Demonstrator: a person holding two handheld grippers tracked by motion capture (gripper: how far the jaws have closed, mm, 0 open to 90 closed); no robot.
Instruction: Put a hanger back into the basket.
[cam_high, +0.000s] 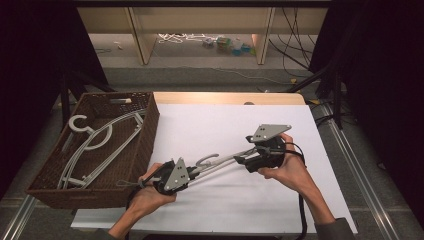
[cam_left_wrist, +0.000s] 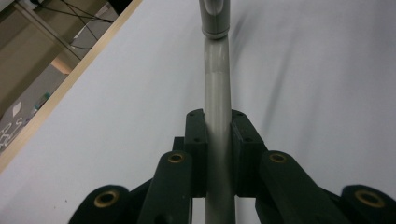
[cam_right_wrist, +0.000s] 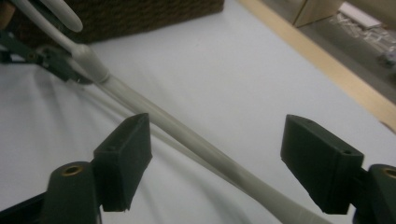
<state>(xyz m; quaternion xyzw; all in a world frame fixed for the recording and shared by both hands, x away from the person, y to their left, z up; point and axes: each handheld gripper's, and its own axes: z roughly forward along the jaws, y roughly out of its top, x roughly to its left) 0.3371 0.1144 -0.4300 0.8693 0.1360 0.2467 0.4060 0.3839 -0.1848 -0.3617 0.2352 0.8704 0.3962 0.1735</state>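
A pale grey plastic clothes hanger (cam_high: 218, 163) lies across the near middle of the white table (cam_high: 225, 125), just right of the brown wicker basket (cam_high: 145, 135) holding others. The left gripper (cam_left_wrist: 217, 140) is clamped tight on one arm; the right gripper (cam_right_wrist: 217, 158) gapes wide around the other, gripping nothing. This looks like moving the hanger between basket and table, so the right jaws likely need to close or draw clear next.

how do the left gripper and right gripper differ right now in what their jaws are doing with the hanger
The left gripper has its jaws shut on the grey hanger, pinching its arm between the pads. The right gripper has its jaws spread wide, the hanger's other arm passing between them untouched. In the high view the left sits nearer the wicker basket. Both are hand-held over the white table.
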